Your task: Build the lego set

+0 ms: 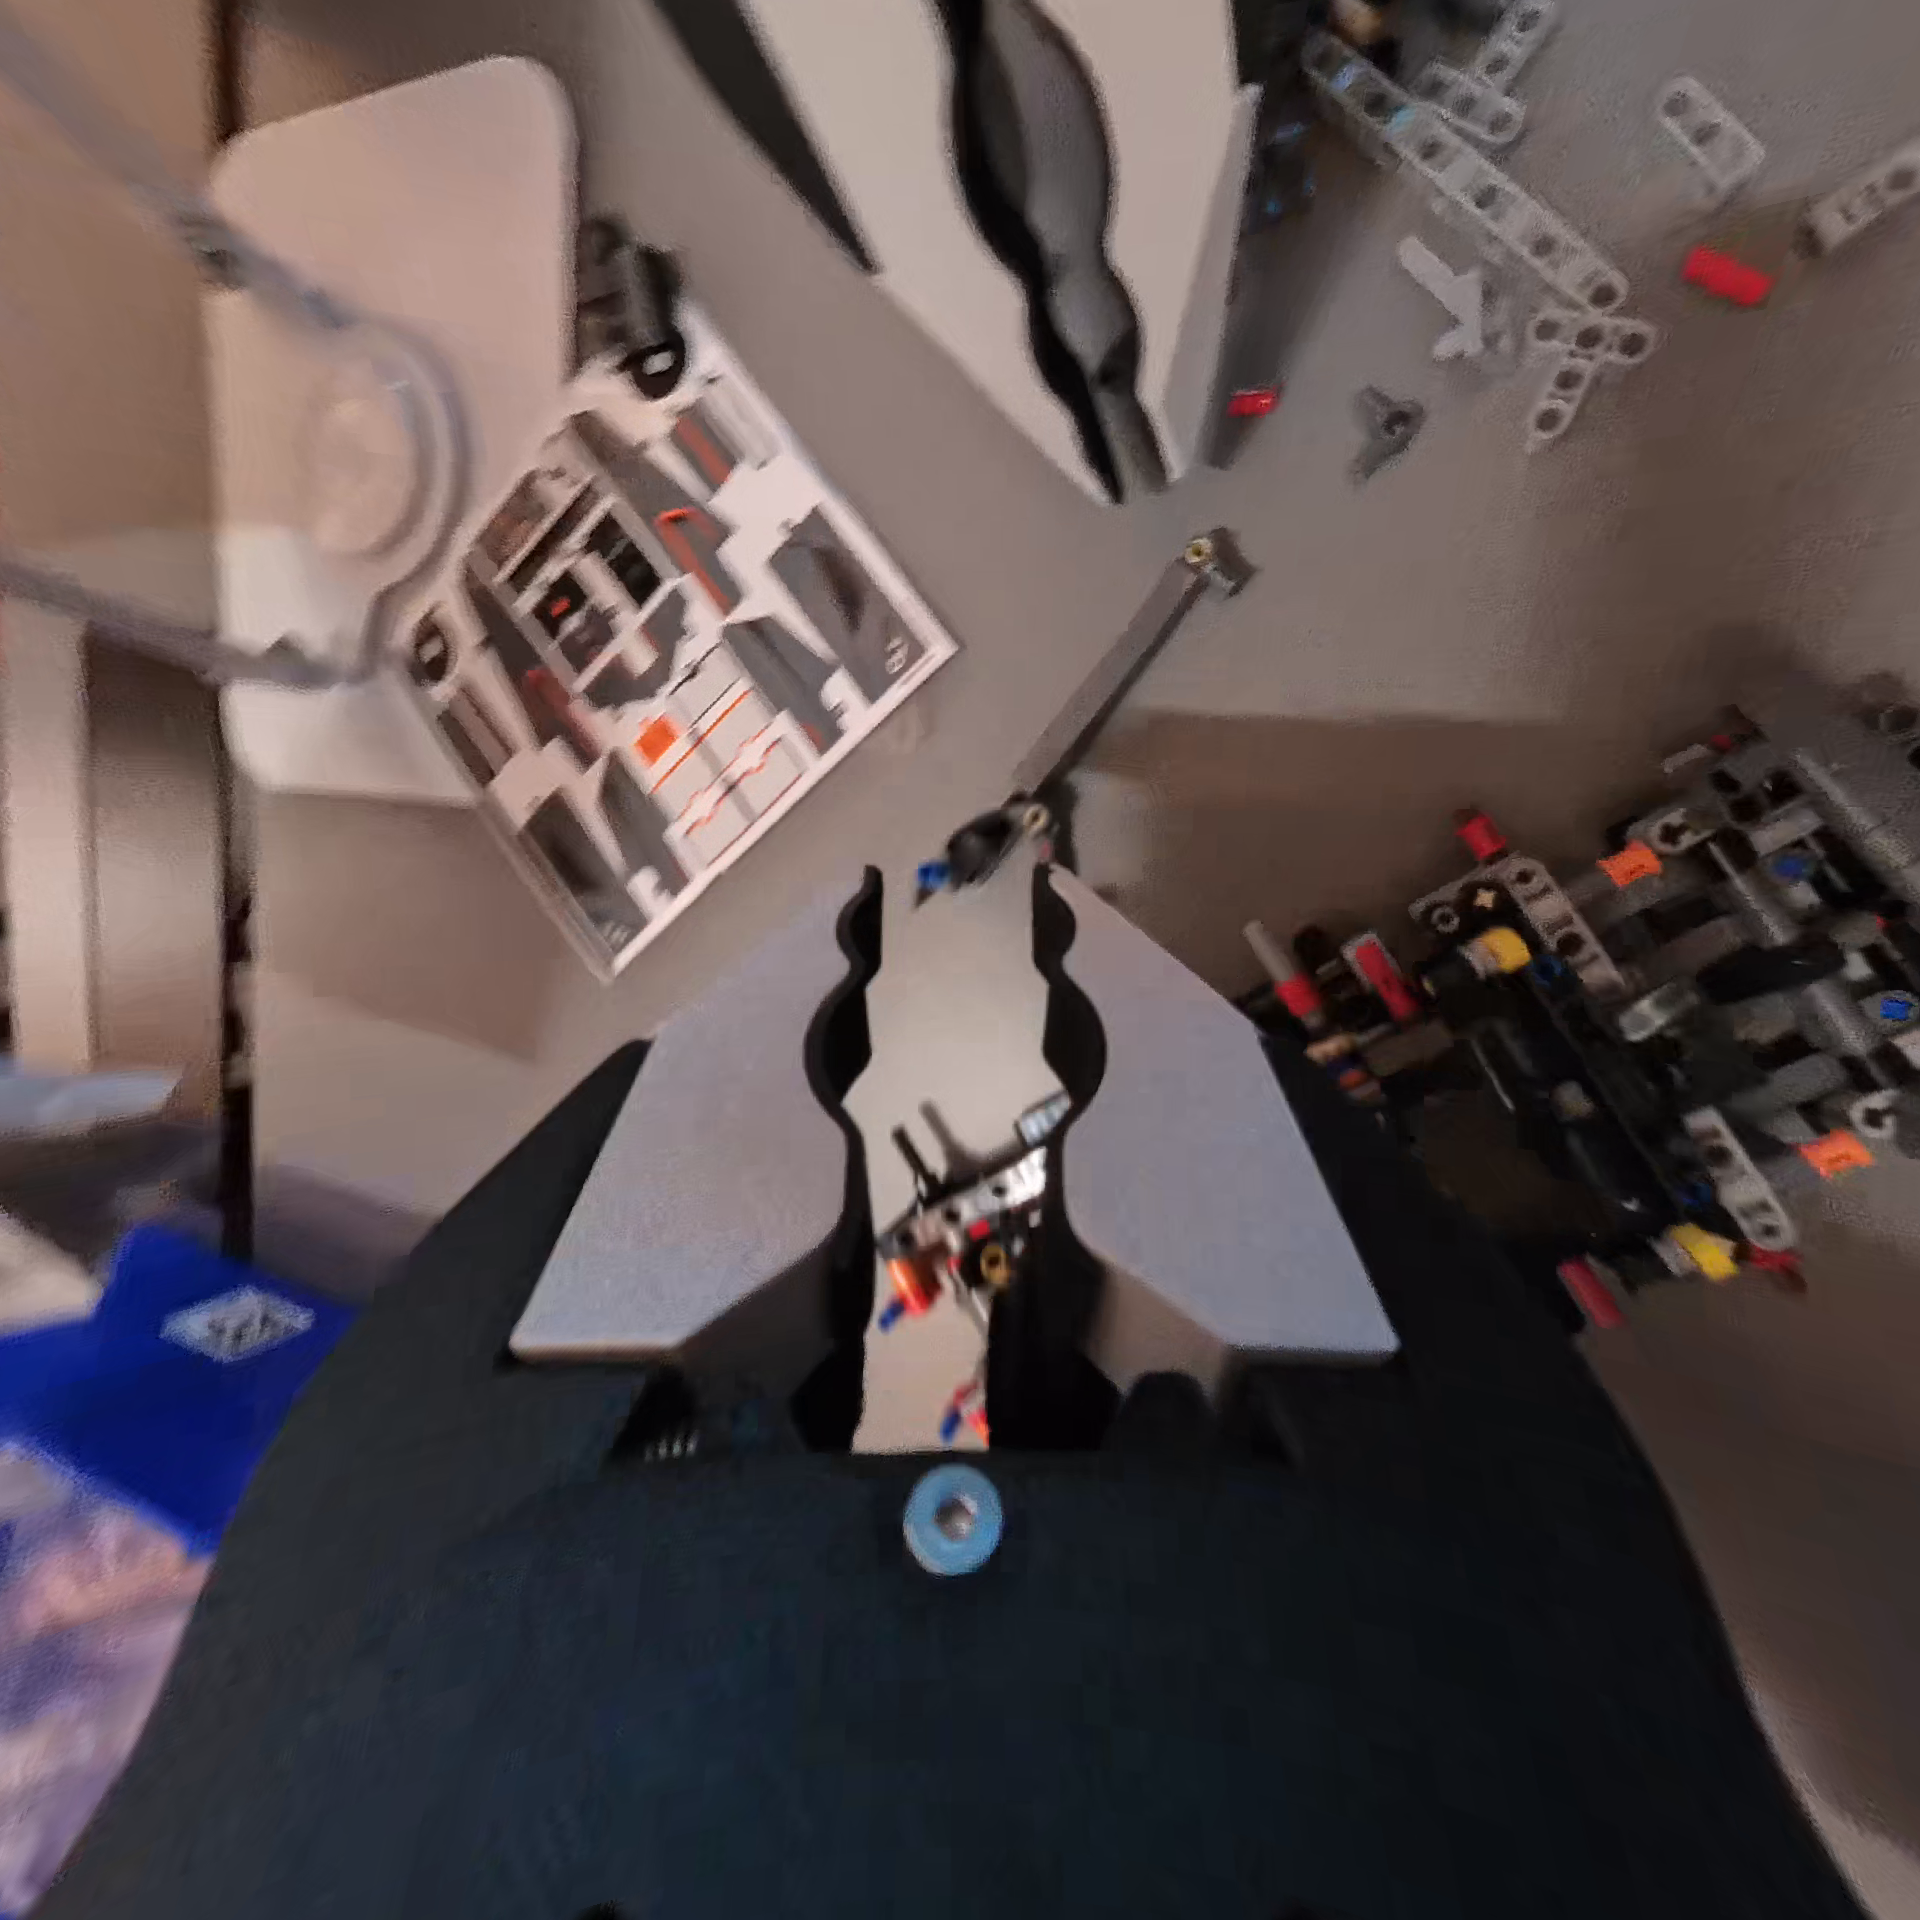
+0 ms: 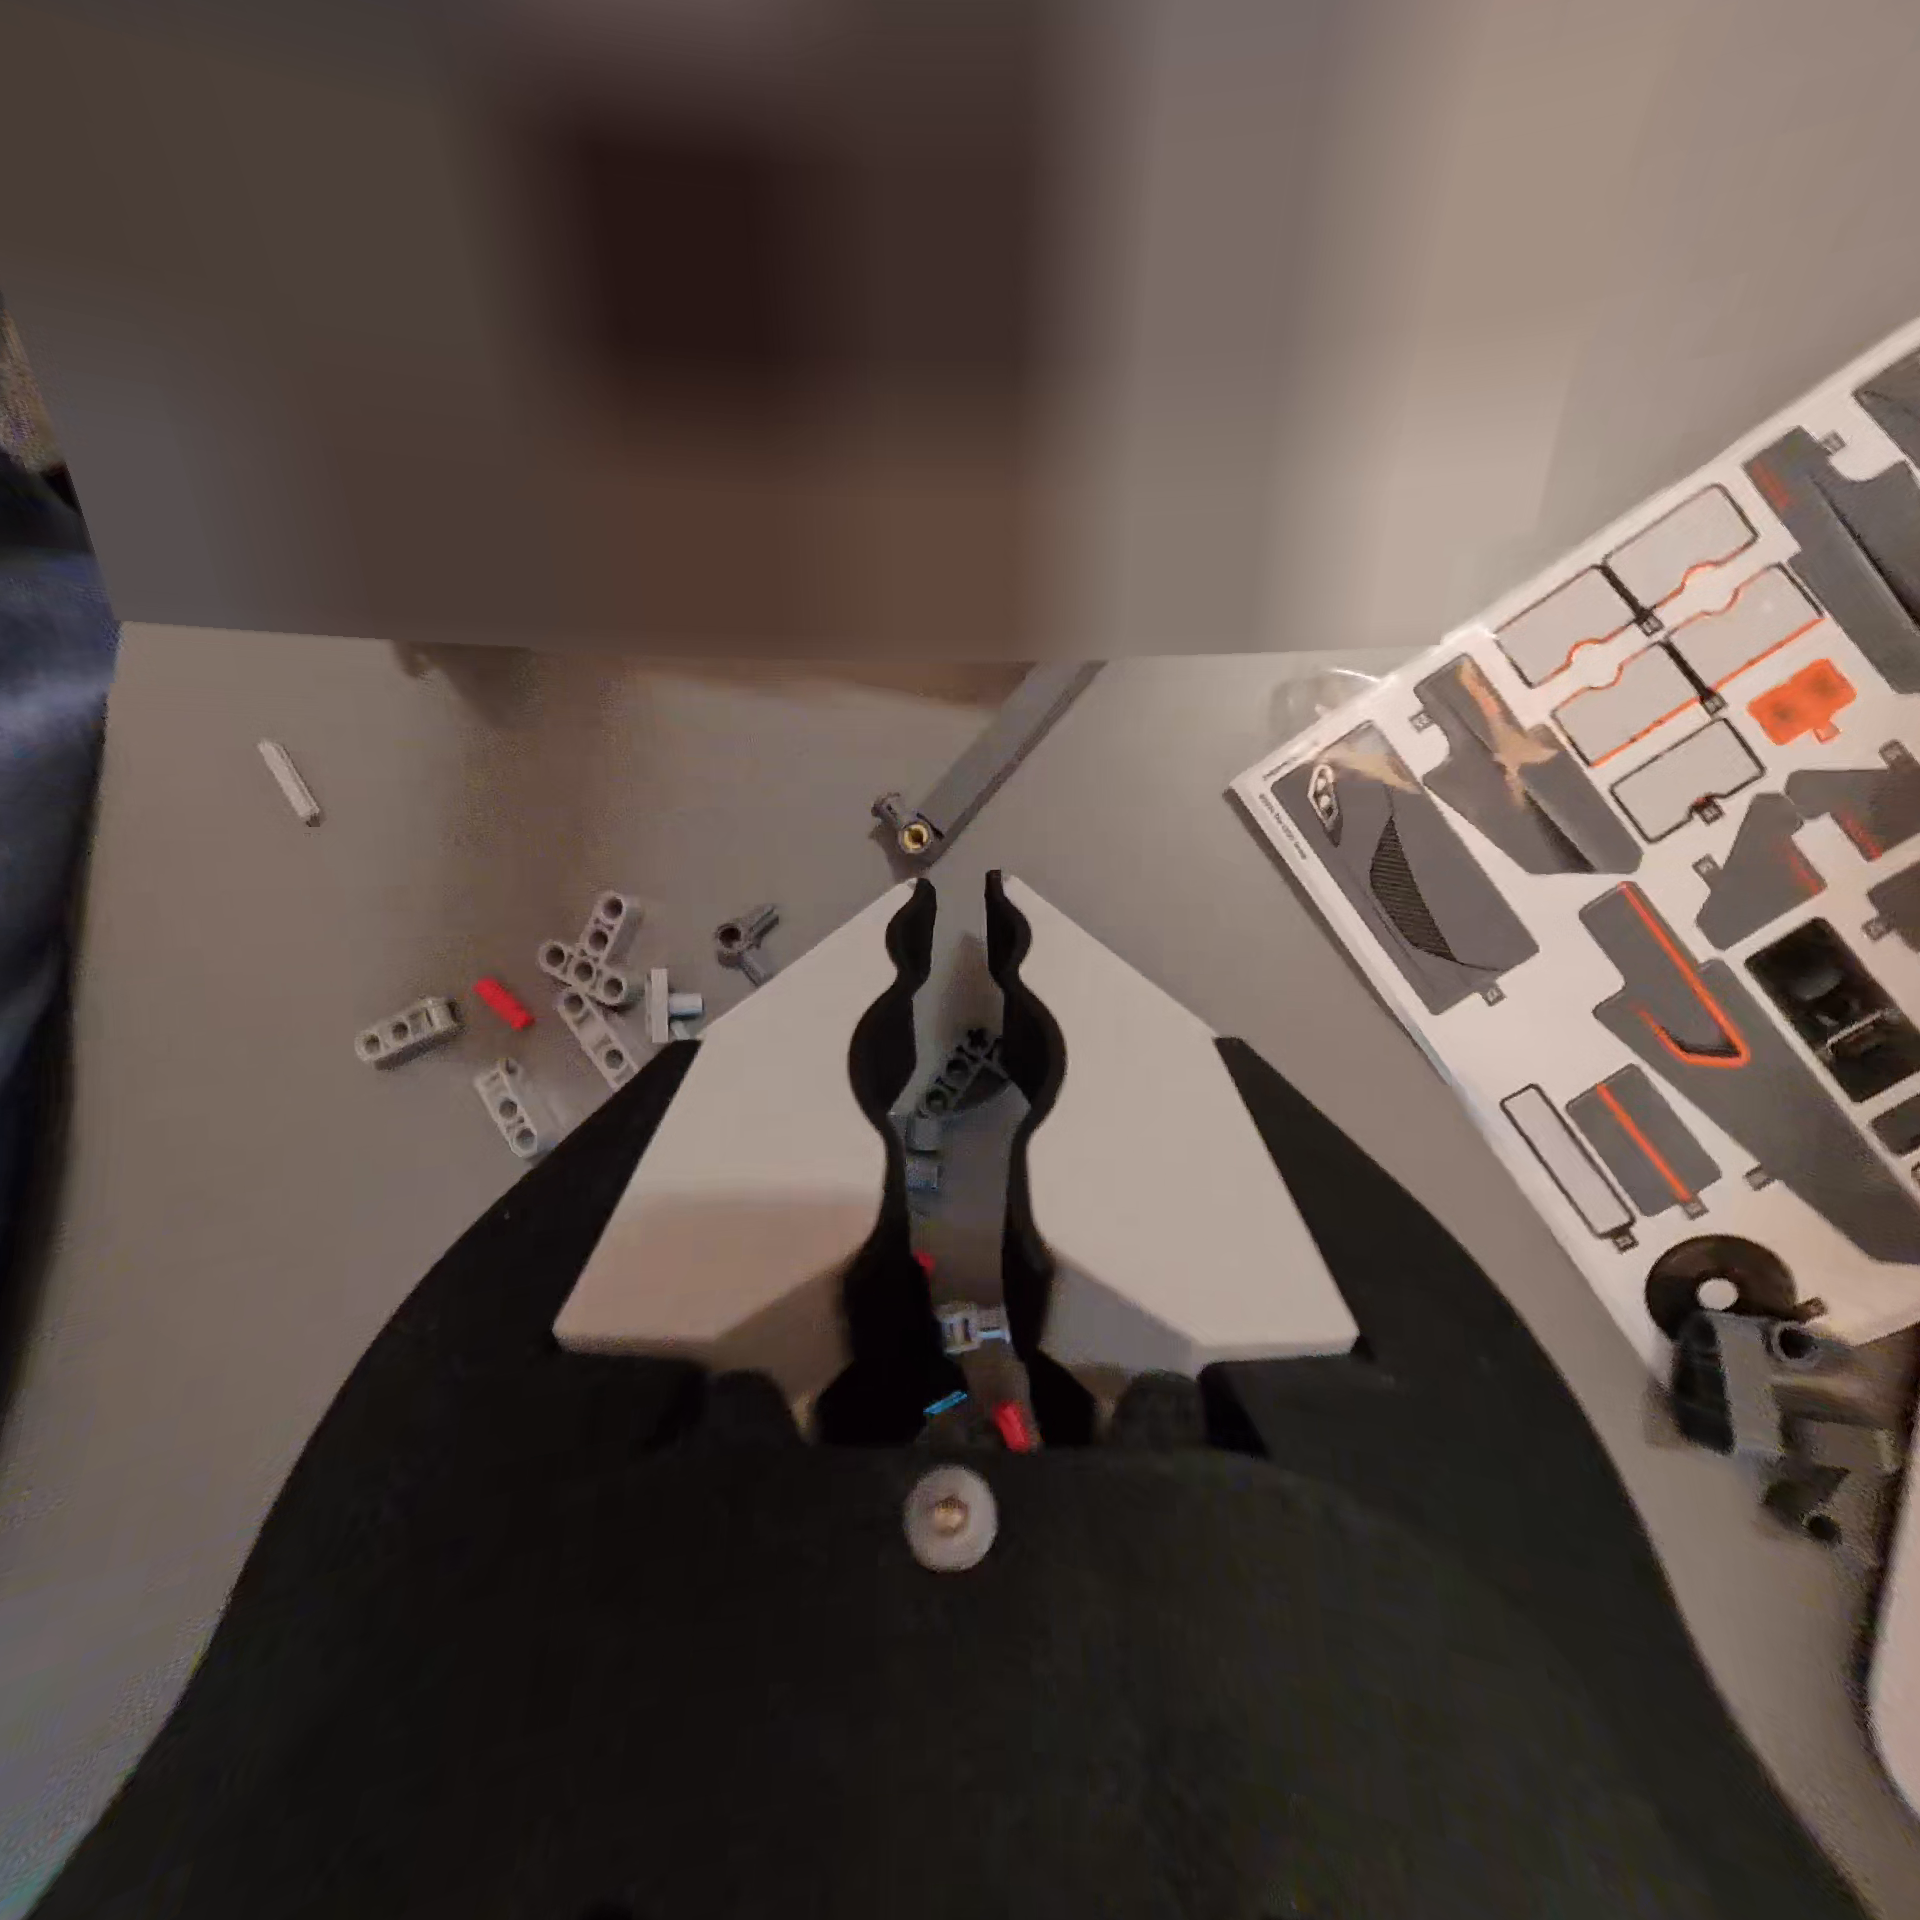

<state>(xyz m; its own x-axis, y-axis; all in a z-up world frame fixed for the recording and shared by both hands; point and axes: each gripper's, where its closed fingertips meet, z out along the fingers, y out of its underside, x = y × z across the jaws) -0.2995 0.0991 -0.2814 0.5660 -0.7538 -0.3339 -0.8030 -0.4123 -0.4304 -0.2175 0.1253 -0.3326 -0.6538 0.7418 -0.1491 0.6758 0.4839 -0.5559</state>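
In the left wrist view my left gripper (image 1: 956,883) has its jaws partly apart and closed on a small Lego sub-assembly (image 1: 966,1216) with black axles and orange and red bits. The picture is blurred by motion. The large dark Lego chassis (image 1: 1621,1039) lies on the table to its right. In the right wrist view my right gripper (image 2: 958,883) is nearly shut, with a dark grey Lego assembly (image 2: 956,1081) between its jaws, showing red and blue pins lower down. The right gripper also shows at the top of the left wrist view (image 1: 1049,260).
A sticker sheet (image 1: 665,644) (image 2: 1621,883) lies on the grey table. Loose grey beams and a red pin (image 2: 504,1003) lie left of the right gripper. A grey bar with a brass insert (image 2: 966,800) (image 1: 1122,665) lies ahead. A black disc and grey connector (image 2: 1756,1382) lie at the right. Left tips to right tips: about 10 cm.
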